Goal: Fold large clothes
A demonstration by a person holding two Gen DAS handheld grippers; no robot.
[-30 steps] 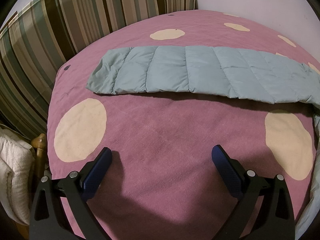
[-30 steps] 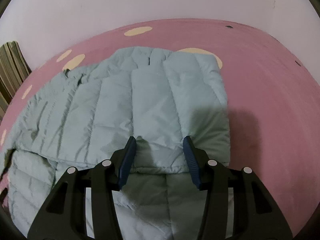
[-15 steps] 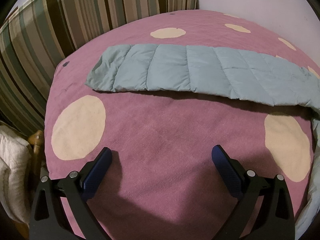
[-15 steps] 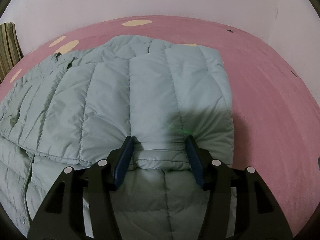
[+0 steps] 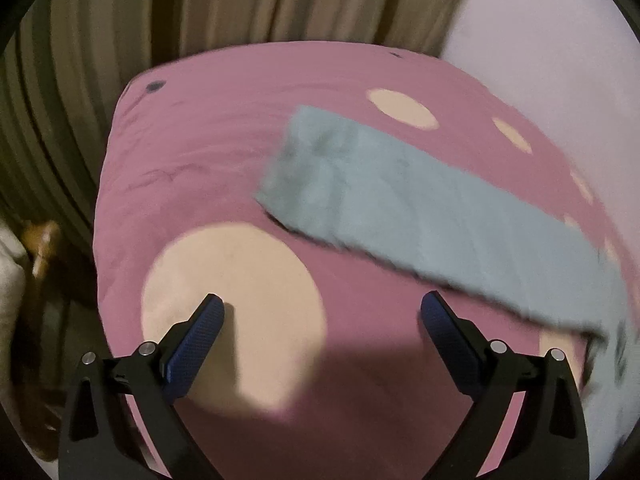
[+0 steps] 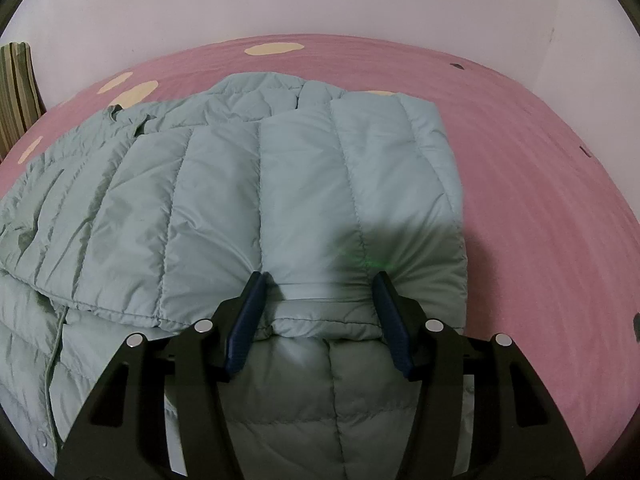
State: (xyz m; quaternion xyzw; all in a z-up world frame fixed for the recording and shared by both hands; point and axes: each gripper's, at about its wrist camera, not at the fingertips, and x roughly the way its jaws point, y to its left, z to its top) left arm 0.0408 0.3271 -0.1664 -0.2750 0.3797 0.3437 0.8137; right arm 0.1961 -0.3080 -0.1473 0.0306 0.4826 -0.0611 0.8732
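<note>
A pale blue quilted puffer jacket (image 6: 280,184) lies on the pink bedspread (image 6: 540,200). One sleeve is folded across its body. My right gripper (image 6: 318,280) is open, its blue fingers straddling the cuff end of that folded sleeve and resting on the jacket. In the left wrist view the other sleeve (image 5: 420,204) stretches out flat across the bed, blurred. My left gripper (image 5: 320,308) is open and empty above the bedspread (image 5: 192,152), short of that sleeve.
The bedspread has large cream dots (image 5: 232,300). A striped curtain (image 5: 120,40) hangs behind the bed on the left, a white wall (image 6: 320,0) at the back. A wooden post and white cloth (image 5: 36,248) stand off the bed's left edge.
The left gripper has swung left and forward, so the sleeve now sits to the right and the view is blurred. The right gripper has lowered a little further onto the folded sleeve.
</note>
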